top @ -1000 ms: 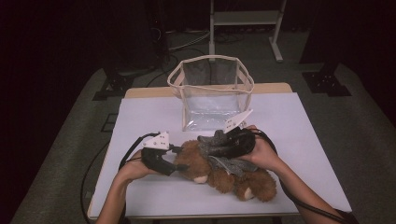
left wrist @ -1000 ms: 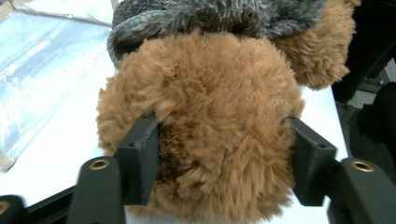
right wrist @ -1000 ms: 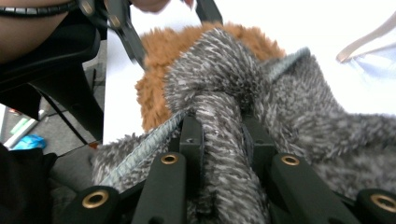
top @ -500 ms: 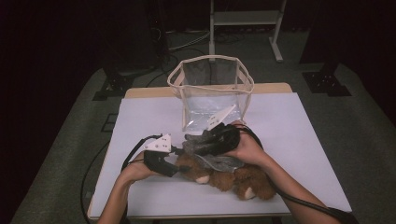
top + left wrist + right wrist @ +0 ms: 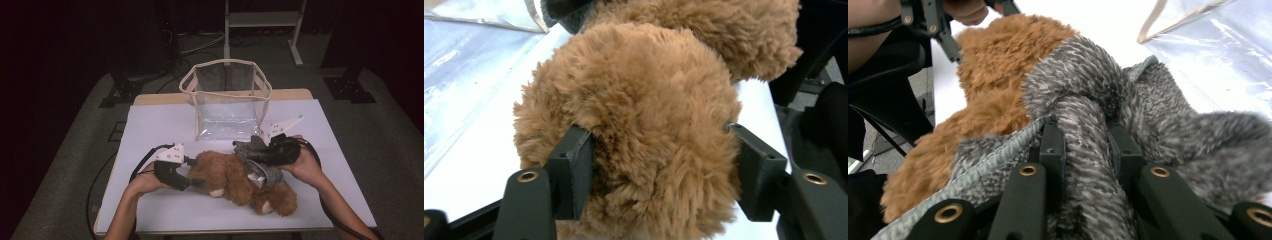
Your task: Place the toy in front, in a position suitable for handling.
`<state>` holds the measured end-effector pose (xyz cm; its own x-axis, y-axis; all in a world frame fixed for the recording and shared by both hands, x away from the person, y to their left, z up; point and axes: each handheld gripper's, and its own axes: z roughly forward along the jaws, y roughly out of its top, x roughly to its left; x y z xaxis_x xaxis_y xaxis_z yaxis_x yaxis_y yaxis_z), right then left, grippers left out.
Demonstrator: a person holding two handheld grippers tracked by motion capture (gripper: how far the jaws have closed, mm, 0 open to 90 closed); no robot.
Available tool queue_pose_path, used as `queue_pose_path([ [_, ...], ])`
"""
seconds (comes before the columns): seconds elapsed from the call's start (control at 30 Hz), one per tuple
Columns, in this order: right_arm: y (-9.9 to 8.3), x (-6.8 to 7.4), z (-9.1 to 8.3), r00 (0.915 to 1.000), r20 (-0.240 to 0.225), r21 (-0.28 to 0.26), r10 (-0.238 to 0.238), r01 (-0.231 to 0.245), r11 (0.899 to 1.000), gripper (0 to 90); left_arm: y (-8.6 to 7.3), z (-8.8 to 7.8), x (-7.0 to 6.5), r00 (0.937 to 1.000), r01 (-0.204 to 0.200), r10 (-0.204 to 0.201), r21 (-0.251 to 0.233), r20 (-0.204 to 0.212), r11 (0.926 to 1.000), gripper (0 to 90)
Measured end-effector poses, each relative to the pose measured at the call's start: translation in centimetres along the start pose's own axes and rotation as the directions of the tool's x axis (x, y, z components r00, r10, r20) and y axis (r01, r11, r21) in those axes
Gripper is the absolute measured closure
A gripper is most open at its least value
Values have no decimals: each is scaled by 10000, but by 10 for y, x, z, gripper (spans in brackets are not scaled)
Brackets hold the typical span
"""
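On the white table [image 5: 150, 125], just before the clear bag [image 5: 227, 100], the teddy bear [image 5: 235, 180] lies lengthwise between both hands. The left gripper [image 5: 659, 170], whose jaws have just been opening, holds its furry head end loosely. The right gripper [image 5: 1085, 145] is clamped narrow on the grey scarf [image 5: 1088, 100], nearer to the bag.

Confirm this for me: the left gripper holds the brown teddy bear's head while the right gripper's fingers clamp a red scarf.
Wrong on the colour. The scarf is grey, not red, as the right gripper view shows, pinched in the right gripper. The rest stands: the left gripper holds the teddy bear by its head.
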<state>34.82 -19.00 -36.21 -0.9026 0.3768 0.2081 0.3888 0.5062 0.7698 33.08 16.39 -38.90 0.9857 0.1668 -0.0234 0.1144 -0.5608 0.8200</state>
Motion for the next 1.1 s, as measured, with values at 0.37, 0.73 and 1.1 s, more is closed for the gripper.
queue_pose_path([
  [0.37,-9,30,-1,9975,-6,-314,-703,702,9970,727,23,18,-7,9989,-456,456,108,64,9989,243],
  [0.73,-8,19,0,9994,48,-434,-349,350,9984,723,20,16,-7,9989,-444,445,-104,111,9990,190],
  [1.1,-34,36,-9,9990,-66,-693,-442,437,9966,726,17,20,-4,9992,360,-361,31,172,9993,11],
])
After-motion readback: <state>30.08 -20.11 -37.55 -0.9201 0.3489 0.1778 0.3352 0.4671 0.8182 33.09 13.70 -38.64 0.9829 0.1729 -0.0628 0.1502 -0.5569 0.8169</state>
